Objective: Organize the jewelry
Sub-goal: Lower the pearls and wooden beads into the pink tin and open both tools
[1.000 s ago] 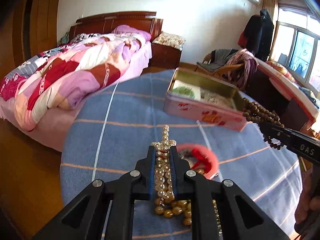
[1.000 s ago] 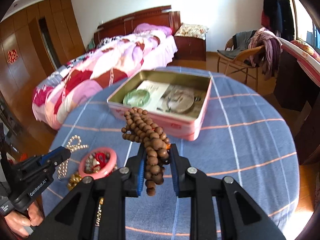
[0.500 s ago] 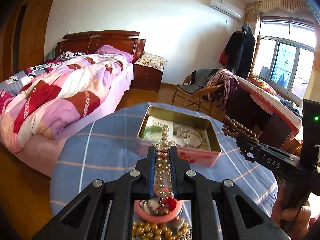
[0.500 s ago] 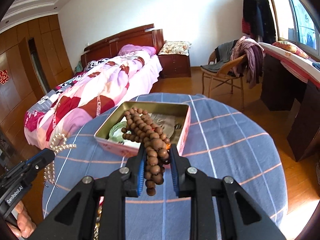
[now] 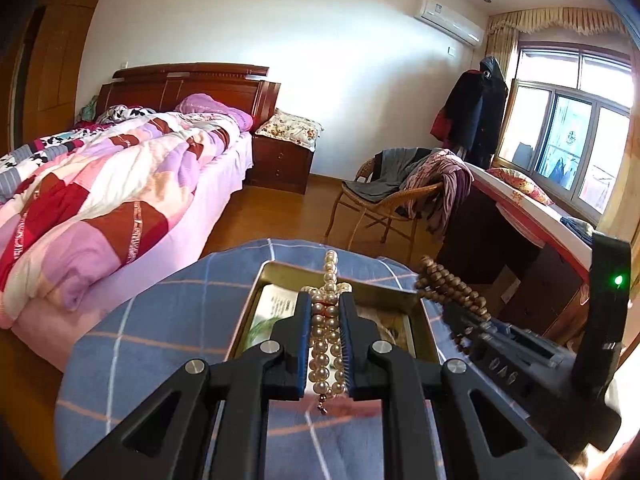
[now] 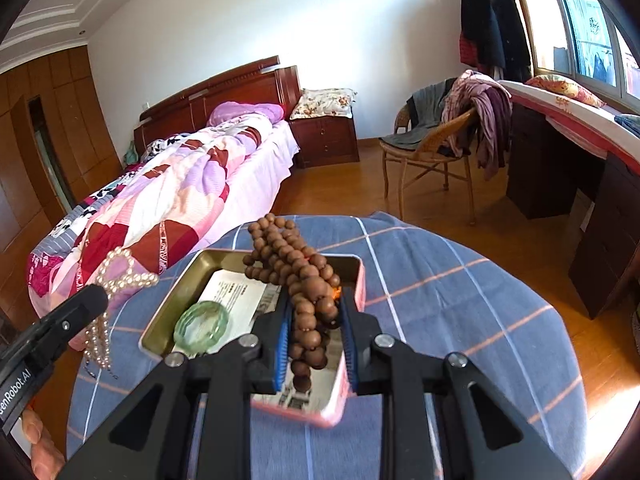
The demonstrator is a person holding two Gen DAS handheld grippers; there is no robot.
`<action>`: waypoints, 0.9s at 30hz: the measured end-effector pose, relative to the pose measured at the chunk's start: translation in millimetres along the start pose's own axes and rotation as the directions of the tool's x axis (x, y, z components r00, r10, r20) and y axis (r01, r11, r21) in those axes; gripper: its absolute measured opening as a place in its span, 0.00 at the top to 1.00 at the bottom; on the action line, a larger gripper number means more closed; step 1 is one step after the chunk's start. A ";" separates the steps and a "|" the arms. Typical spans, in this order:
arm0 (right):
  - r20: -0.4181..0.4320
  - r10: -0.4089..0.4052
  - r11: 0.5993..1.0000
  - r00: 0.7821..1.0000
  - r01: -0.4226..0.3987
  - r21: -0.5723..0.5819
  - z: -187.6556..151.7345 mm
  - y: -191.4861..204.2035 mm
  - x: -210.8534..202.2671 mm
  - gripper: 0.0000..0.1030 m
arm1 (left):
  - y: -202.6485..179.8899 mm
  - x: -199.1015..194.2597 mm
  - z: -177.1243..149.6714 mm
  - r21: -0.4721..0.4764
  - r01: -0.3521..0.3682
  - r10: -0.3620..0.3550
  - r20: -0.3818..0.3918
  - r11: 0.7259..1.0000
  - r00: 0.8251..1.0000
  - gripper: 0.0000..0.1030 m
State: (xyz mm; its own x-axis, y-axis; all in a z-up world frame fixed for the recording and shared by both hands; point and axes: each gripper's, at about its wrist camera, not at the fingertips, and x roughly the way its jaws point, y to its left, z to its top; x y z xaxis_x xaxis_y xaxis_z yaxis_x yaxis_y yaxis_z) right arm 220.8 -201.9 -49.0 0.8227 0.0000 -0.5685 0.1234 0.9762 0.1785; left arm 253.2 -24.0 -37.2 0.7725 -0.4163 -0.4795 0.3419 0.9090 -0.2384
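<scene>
Above the open tin, each hand-held gripper stays clamped: left hand-held gripper on pearls, right hand-held gripper on wooden beads; lower well inside before parting.

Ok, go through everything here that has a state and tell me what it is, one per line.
Left gripper: shut on pearl necklace.
Right gripper: shut on wooden bead string.
Tin box: open, no lid on.
Green bangle: lying inside tin box.
</scene>
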 end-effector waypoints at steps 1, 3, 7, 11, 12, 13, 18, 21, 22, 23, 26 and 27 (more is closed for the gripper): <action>-0.003 -0.006 1.000 1.000 0.006 -0.003 0.7 1.6 4.2 0.75 | -1.3 8.6 1.7 0.007 -0.001 0.001 -0.003 1.000 1.000 0.88; -0.019 -0.017 1.000 1.000 0.017 -0.009 1.0 5.1 18.2 0.75 | -2.6 20.5 2.2 0.018 -0.011 0.011 -0.017 1.000 1.000 0.88; -0.046 -0.035 0.999 0.998 0.034 -0.024 1.5 10.3 40.8 0.75 | -0.3 48.8 2.4 0.028 -0.032 0.034 -0.061 0.999 0.998 0.88; -0.076 -0.041 0.999 0.996 0.039 -0.037 -1.3 12.0 57.7 0.75 | 1.7 67.5 -4.7 0.036 -0.052 0.056 -0.108 0.998 0.993 0.88; -0.082 -0.045 0.998 0.996 0.042 -0.041 -2.7 11.9 60.8 0.75 | 0.3 71.2 -5.4 0.039 -0.056 0.060 -0.116 0.998 0.991 0.88; -0.089 -0.048 0.998 0.995 0.044 -0.046 -3.0 12.5 64.1 0.75 | 0.5 74.8 -8.6 0.043 -0.061 0.066 -0.128 0.997 0.990 0.88; -0.116 -0.050 0.997 0.992 0.042 -0.070 -7.8 12.5 71.3 0.75 | -0.7 87.7 -13.0 0.045 -0.075 0.082 -0.164 0.996 0.983 0.88; -0.123 -0.048 0.996 0.991 0.038 -0.079 -8.0 12.7 72.9 0.75 | -1.3 91.7 -15.8 0.044 -0.084 0.091 -0.178 0.995 0.980 0.88; -0.127 -0.047 0.996 0.991 0.037 -0.079 -7.7 12.5 74.5 0.75 | -0.6 93.4 -15.2 0.042 -0.089 0.095 -0.182 0.995 0.979 0.88; -0.126 -0.047 0.996 0.991 0.037 -0.082 -7.5 13.1 75.4 0.75 | 0.0 95.7 -14.0 0.041 -0.093 0.099 -0.185 0.995 0.978 0.88; -0.125 -0.049 0.995 0.991 0.038 -0.095 -7.1 16.5 76.8 0.75 | 1.4 97.4 -13.1 0.048 -0.104 0.111 -0.186 0.993 0.976 0.88; -0.124 -0.051 0.994 0.991 0.039 -0.098 -7.3 16.7 76.9 0.75 | 1.1 97.9 -12.8 0.050 -0.108 0.115 -0.186 0.993 0.976 0.88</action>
State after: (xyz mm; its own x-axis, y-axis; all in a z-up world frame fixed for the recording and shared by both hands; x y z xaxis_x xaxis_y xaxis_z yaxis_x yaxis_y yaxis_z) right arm 282.1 -184.0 -95.6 0.7403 -0.0232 -0.6718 0.1003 0.9920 0.0763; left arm 322.4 -64.0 -95.2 0.6939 -0.3051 -0.6522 0.2829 0.9485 -0.1427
